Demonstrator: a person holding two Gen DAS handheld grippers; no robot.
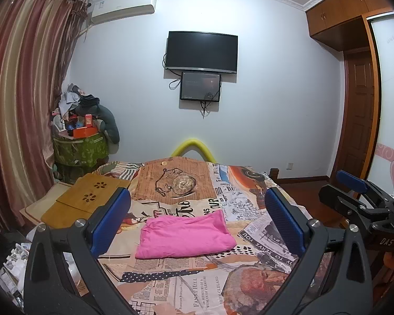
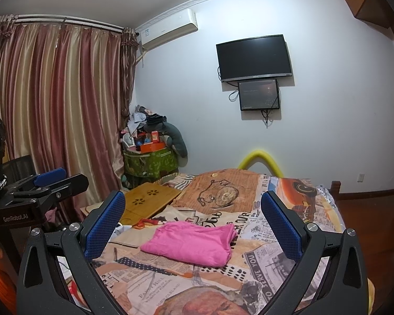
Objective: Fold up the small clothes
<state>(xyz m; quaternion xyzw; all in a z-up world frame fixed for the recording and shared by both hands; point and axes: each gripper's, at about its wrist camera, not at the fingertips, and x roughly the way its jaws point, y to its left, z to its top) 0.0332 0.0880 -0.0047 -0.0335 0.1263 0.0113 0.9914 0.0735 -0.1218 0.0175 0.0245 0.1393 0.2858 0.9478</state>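
Note:
A pink garment [image 1: 185, 236] lies folded into a flat rectangle on the bed's printed newspaper-pattern cover [image 1: 186, 288]. It also shows in the right wrist view [image 2: 190, 242]. My left gripper [image 1: 197, 218] is open and empty, held above the bed with the garment seen between its blue pads [image 1: 110, 223]. My right gripper [image 2: 191, 223] is open and empty, likewise held back from the garment. The right gripper shows at the right edge of the left wrist view [image 1: 354, 191]; the left gripper shows at the left edge of the right wrist view [image 2: 47, 183].
A bamboo lap tray [image 1: 89, 197] lies on the bed's left side. A green bag piled with clothes and boxes [image 1: 81, 141] stands in the corner by the curtain [image 1: 21, 105]. A television [image 1: 201, 52] hangs on the far wall. A wooden wardrobe [image 1: 359, 105] stands on the right.

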